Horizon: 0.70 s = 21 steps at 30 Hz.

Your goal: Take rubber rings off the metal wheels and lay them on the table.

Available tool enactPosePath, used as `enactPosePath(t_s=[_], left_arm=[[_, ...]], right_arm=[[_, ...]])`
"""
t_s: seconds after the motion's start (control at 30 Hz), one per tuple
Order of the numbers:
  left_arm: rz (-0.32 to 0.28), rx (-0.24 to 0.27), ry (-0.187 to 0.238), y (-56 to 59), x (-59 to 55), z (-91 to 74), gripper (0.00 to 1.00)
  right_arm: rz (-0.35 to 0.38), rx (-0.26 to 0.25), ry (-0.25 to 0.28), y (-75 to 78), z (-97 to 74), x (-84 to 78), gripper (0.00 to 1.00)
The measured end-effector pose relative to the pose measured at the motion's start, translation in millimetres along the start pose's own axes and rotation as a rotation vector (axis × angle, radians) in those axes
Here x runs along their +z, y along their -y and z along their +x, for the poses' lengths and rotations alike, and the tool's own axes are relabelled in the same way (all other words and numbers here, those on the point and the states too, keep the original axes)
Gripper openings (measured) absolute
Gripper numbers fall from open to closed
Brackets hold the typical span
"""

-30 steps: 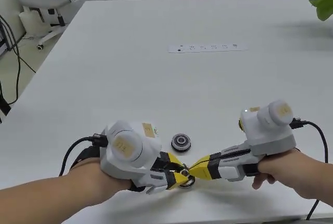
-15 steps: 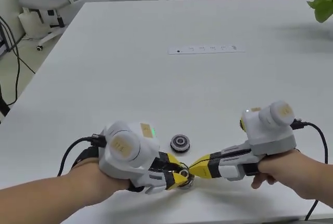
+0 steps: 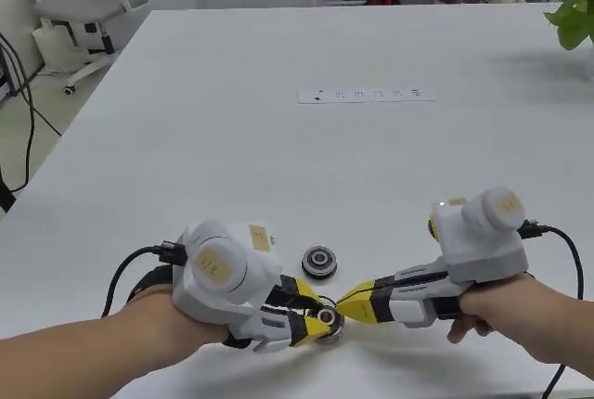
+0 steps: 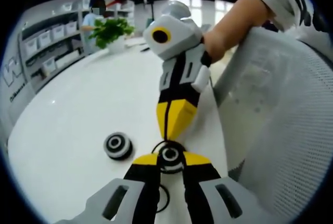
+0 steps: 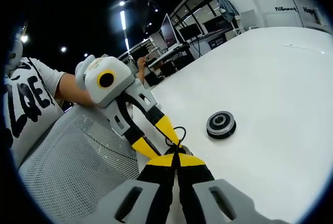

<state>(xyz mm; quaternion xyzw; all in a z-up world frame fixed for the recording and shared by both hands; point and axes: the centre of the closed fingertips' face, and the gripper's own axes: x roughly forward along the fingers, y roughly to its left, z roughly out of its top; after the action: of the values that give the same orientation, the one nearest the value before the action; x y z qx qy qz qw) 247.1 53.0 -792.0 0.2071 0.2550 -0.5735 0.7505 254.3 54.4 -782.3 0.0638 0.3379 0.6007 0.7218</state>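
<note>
Two metal wheels are shown near the front edge of a white tabletop (image 3: 278,139). The first wheel (image 4: 170,154) is clamped between the tips of the left tongs (image 3: 320,323), which are closed on it. The right tongs (image 3: 342,308) are brought tip to tip with the left, their jaws drawn almost together on one thin black rubber ring (image 5: 179,128) looped at that wheel. The second wheel (image 3: 318,262) is laid flat just beyond both tongs, untouched, its dark outer band in place. One power strip (image 3: 367,95) is seen farther back.
</note>
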Motion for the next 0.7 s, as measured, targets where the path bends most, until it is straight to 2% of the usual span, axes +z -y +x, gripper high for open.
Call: enactPosePath(t_s=[0.7], left_arm=[[-0.022,-0.003,0.025,3.6,8.2,-23.7,0.31]], right_arm=[[-0.014,0.002,0.025,-2.4,-4.6,10.7,0.0]])
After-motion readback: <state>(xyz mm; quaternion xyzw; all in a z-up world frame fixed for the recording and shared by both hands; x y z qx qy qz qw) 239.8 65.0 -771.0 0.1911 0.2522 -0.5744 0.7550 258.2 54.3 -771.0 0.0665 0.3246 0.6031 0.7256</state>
